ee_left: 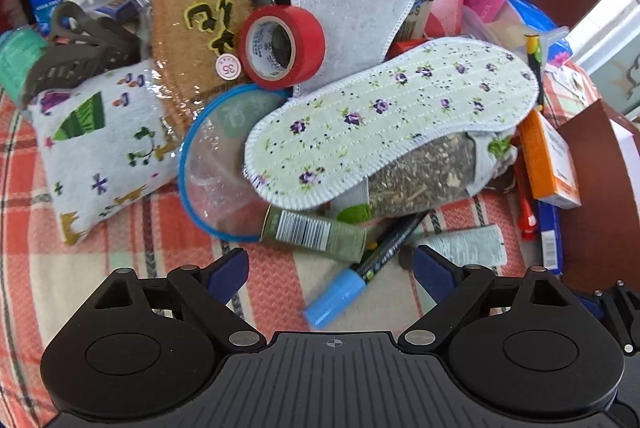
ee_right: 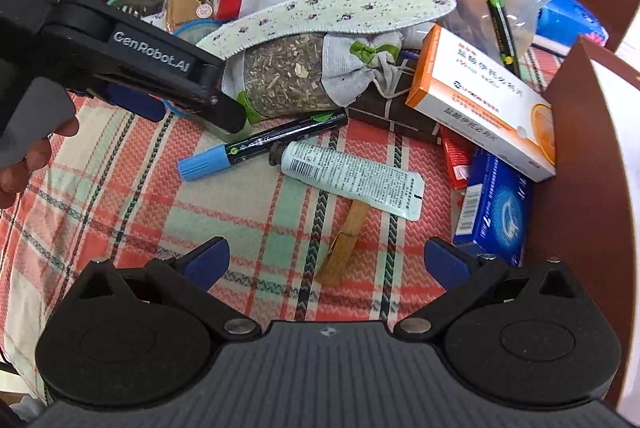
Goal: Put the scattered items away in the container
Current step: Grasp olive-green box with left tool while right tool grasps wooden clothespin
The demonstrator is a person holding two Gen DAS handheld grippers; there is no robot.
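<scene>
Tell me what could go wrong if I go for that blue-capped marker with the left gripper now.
1. The blue-capped marker has its far end tucked under the herb sachet and floral insole; pulling it may drag or topple them.
2. The green tube lies right against the marker, so the open left gripper could pinch both.
3. The right gripper is open close by above the wooden clothespin; the two could collide.

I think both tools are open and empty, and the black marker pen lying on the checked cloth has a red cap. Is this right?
Not entirely. The black marker pen has a light blue cap, not red, as the right wrist view shows clearly. The rest holds: the left tool and the right tool are both open and empty, and the pen lies on the checked cloth.
</scene>
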